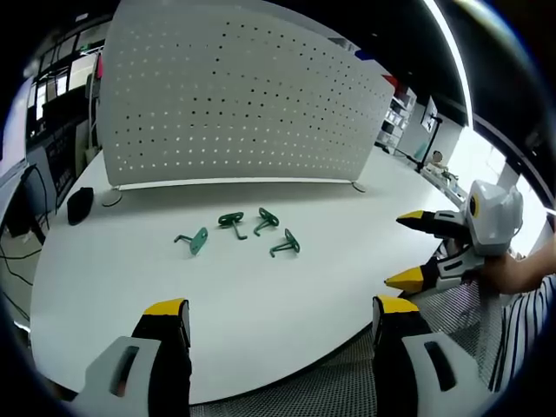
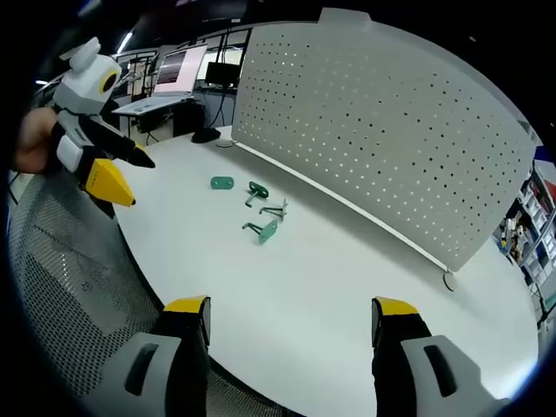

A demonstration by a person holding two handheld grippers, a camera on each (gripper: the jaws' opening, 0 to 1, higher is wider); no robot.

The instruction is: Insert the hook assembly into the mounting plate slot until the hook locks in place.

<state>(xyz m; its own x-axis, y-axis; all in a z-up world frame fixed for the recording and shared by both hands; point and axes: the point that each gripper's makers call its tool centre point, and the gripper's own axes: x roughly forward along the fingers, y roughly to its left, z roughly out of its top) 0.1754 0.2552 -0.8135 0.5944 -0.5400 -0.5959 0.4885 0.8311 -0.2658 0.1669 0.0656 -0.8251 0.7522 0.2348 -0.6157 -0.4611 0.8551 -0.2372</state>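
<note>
Both grippers empty, fingers spread wide, hooks waiting mid-worktop.

Your left gripper (image 1: 282,317) and right gripper (image 2: 291,317) hover at the near edge of the white worktop (image 1: 287,287), holding nothing. Four small green hooks (image 1: 239,233) lie loose together, well apart from your fingers, in front of the upright white pegboard (image 1: 234,95). They look light, stiff, smooth-coated metal, likely to skid; pinch one by its flat plate, prong free. The pegboard panel is thin and perforated, so it may flex when pushed.
</note>
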